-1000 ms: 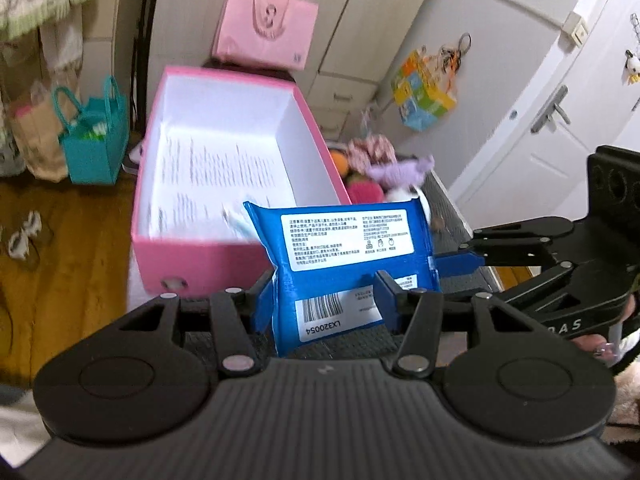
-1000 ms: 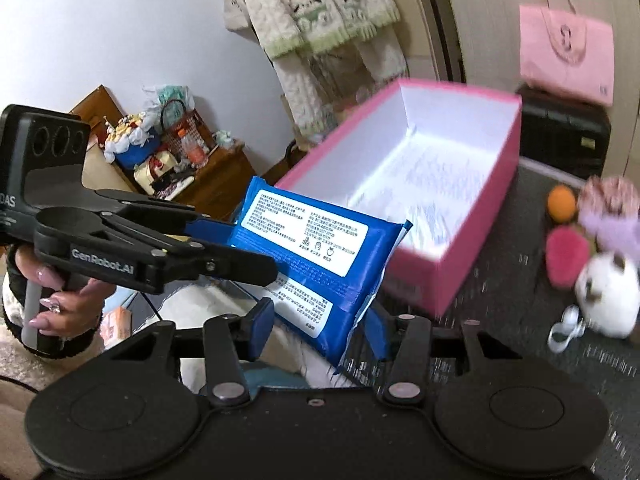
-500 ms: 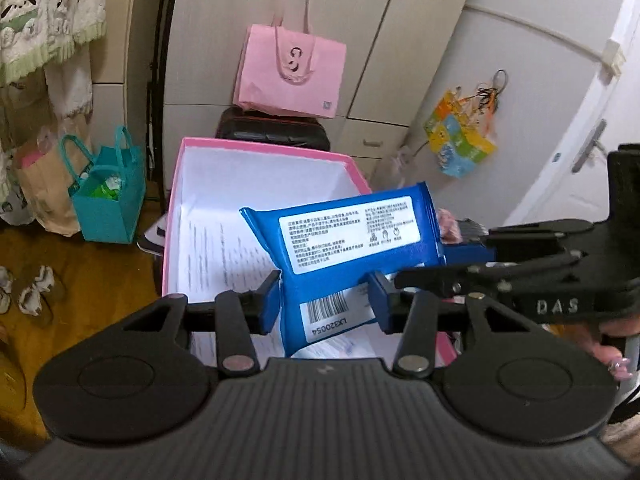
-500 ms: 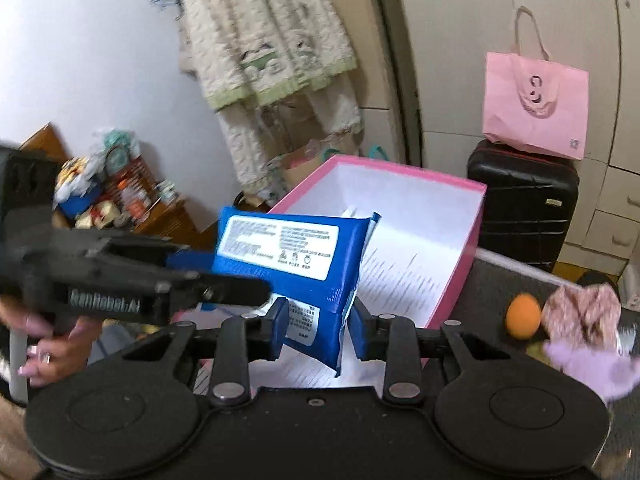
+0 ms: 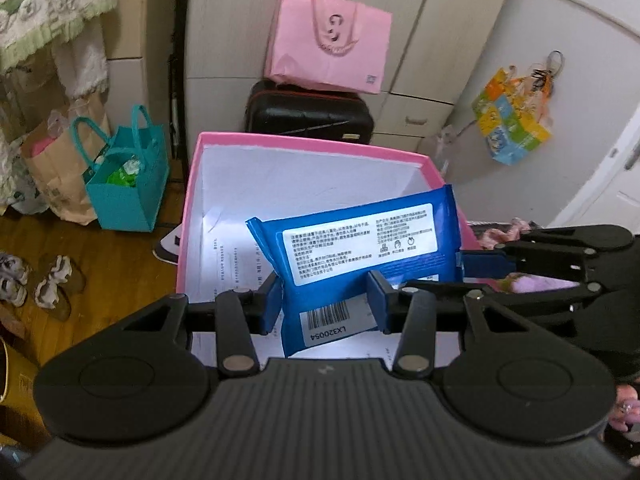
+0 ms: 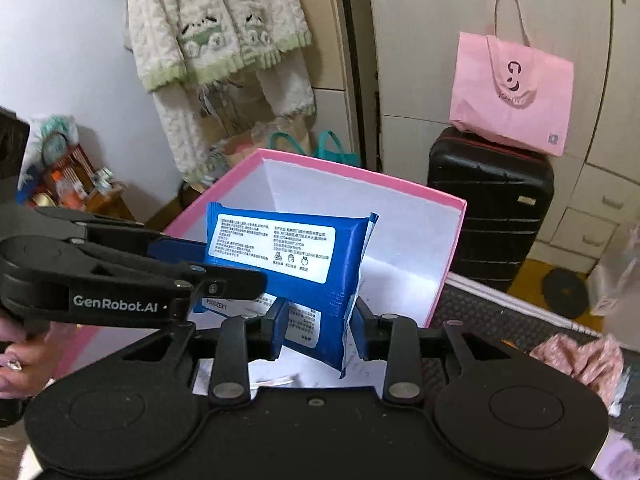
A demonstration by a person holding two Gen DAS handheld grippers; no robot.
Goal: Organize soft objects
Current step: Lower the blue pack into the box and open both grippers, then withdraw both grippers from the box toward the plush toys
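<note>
The left tongs [image 5: 326, 306] are pinching the lower left end of the blue wipes pack [image 5: 356, 240], pads narrowly apart and pressing its glossy, crinkled film. The right tongs [image 6: 320, 326] are gripping the pack's other end [image 6: 308, 264], their jaws easing open slightly while the blue pads are touching the wrapper. The soft, flat, rectangular pack, with its white printed label and barcode, is hanging over the open pink box [image 5: 192, 184], a rigid cardboard carton lined with white printed paper, sitting on the dark textured bench [image 6: 500, 320]
</note>
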